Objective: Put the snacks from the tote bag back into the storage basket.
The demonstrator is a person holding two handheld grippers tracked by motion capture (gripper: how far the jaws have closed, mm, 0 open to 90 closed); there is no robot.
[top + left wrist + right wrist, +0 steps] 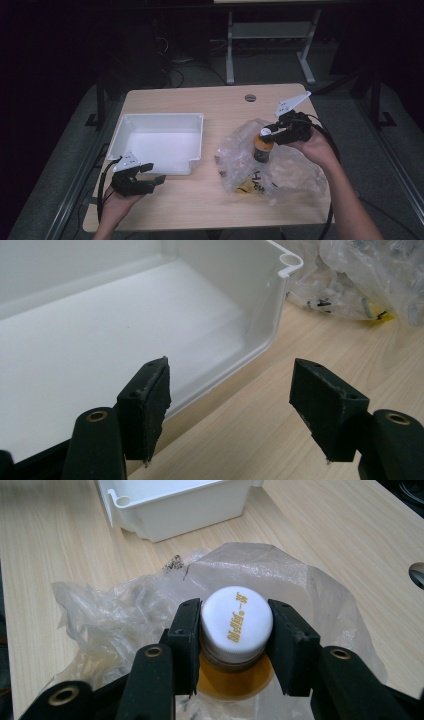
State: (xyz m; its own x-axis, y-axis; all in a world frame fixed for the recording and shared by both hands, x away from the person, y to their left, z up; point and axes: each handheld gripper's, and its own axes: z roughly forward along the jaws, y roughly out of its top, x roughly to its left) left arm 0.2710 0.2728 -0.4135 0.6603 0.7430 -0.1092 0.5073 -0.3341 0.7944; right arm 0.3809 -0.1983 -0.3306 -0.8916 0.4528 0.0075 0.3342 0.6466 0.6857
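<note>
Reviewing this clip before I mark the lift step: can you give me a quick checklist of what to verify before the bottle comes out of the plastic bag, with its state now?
1. Right gripper clamped on the white cap of the bottle: ok.
2. Grip centred, pads on opposite sides of the cap: ok.
3. Bottle upright: ok.
4. Bottle clear of the plastic bag: not ok, bag surrounds its lower part.
5. White bin empty: ok.
6. Left gripper open and holding nothing, beside the bin: ok.
</note>
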